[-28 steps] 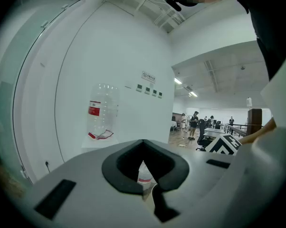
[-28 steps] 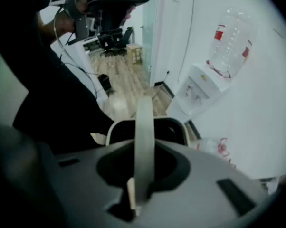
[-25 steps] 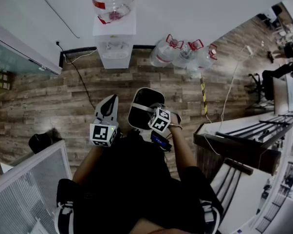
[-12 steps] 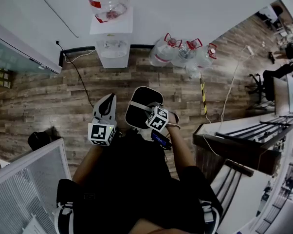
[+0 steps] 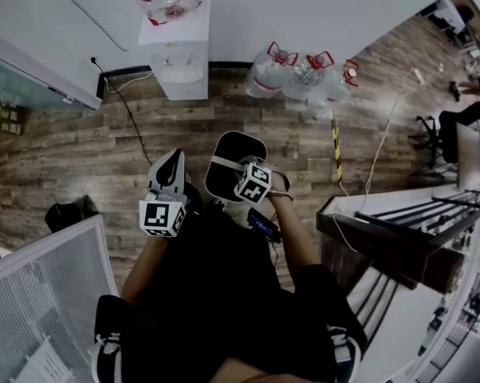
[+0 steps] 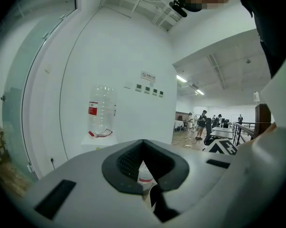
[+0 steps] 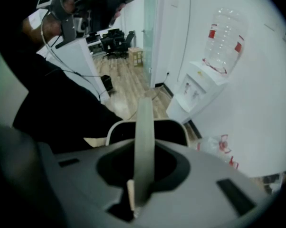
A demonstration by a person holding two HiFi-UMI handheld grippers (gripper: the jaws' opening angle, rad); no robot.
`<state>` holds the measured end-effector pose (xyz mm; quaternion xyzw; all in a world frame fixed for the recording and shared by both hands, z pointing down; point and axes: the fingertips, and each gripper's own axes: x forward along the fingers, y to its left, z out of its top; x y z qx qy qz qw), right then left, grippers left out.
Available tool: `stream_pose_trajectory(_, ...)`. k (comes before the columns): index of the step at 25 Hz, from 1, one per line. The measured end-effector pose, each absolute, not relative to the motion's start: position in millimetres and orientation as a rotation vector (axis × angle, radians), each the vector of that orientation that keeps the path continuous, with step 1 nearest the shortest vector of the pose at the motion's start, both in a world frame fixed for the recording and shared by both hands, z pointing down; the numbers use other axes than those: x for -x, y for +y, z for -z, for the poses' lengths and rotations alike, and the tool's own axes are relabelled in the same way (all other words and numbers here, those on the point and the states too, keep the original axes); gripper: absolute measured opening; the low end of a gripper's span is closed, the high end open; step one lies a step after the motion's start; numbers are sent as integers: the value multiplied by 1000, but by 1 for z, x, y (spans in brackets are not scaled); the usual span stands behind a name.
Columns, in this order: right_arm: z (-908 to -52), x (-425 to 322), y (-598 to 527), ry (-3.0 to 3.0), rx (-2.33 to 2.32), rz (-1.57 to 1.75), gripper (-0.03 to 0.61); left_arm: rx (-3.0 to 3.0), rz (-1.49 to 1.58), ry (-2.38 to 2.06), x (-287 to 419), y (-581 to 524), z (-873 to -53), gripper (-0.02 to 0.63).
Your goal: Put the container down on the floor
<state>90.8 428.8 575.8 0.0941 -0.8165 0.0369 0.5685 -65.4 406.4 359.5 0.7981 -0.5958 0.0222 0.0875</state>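
The container [image 5: 228,156] is a black bin with a pale rim and a pale strap handle, hanging above the wood floor [image 5: 80,166] in front of the person. My right gripper [image 5: 241,174] is shut on the handle [image 7: 144,137], which runs up between its jaws in the right gripper view; the bin's rim [image 7: 115,126] shows beyond them. My left gripper [image 5: 170,164] is to the left of the bin, apart from it, shut with nothing held. In the left gripper view the left gripper [image 6: 144,148] points at the white wall.
A water dispenser [image 5: 179,62] with a bottle on top stands against the far wall. Several large water bottles [image 5: 304,82] lie on the floor to its right. A cable [image 5: 132,126] runs across the floor. A desk [image 5: 399,230] is at the right, a partition [image 5: 49,294] at the lower left.
Both grippers and the hanging bin have drifted slightly left and up in the head view. The right gripper's hold on the handle is unchanged.
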Motion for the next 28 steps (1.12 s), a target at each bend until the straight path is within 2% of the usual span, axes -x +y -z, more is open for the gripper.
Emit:
stream_pose_trajectory(12,-597,-129,387,-1884,-241,-108,78,-2387,-117,-1705,40,354,-380,26)
stream_pose_trajectory(28,-628,-113,226,-1859,-283,-116,77,-2397,-134,-1595,73,158,-396,26)
